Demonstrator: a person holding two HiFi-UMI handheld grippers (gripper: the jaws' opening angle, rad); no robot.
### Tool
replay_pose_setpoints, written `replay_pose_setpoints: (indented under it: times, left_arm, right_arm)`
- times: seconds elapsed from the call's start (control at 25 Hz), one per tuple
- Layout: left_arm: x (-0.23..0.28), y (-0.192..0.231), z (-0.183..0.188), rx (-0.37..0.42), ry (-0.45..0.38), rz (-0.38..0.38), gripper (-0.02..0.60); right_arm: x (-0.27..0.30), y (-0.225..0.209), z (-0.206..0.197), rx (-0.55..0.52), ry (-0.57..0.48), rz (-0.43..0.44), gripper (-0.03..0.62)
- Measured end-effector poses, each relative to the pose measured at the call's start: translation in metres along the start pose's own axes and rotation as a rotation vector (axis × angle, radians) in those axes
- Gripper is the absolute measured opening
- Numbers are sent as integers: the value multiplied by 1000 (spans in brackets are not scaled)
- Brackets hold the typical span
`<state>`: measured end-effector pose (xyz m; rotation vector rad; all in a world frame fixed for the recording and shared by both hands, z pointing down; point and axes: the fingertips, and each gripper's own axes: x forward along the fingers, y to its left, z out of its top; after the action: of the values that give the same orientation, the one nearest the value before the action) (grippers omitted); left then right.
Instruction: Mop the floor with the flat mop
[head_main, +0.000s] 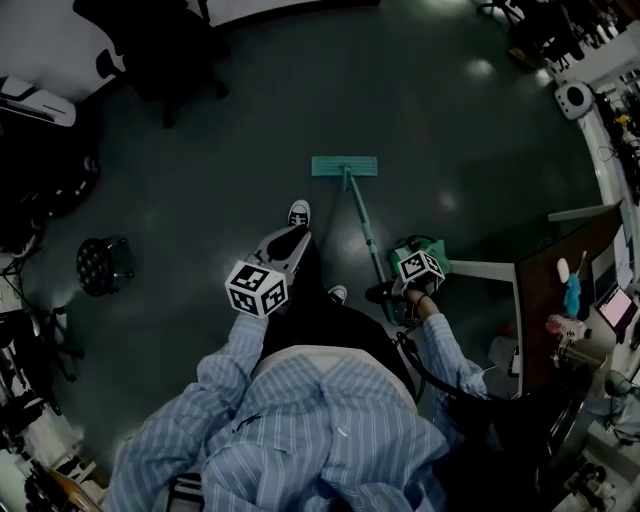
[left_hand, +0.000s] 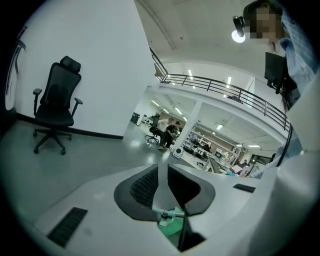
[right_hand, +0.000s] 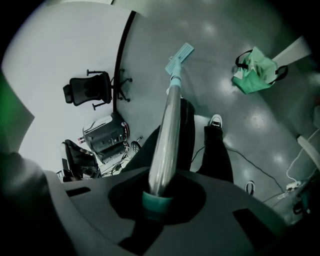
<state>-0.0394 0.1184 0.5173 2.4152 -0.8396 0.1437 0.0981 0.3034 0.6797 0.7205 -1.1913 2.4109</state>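
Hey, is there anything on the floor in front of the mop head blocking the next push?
Nothing visible does. The floor beyond the mop head is bare; the office chair stands well off to the left, and the person's shoe is on its near side.

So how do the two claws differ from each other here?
The right claw is clamped on the flat mop's handle. The left claw grips nothing, its jaws slightly apart. The right one points down at the floor, while the left one looks roughly level across the room. Both carry a marker cube.
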Motion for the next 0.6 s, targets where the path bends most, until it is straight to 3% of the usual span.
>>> replay_pose_setpoints:
  times: [0.32, 0.6]
  left_arm:
    - [-25, -49, -24, 60, 0, -37, 60]
    - [-32, -61, -18, 92, -8, -66, 60]
  right_arm:
    - [-14, -63, -72, -31, 46, -54, 34]
    - [-22, -79, -116, -29, 78, -73, 34]
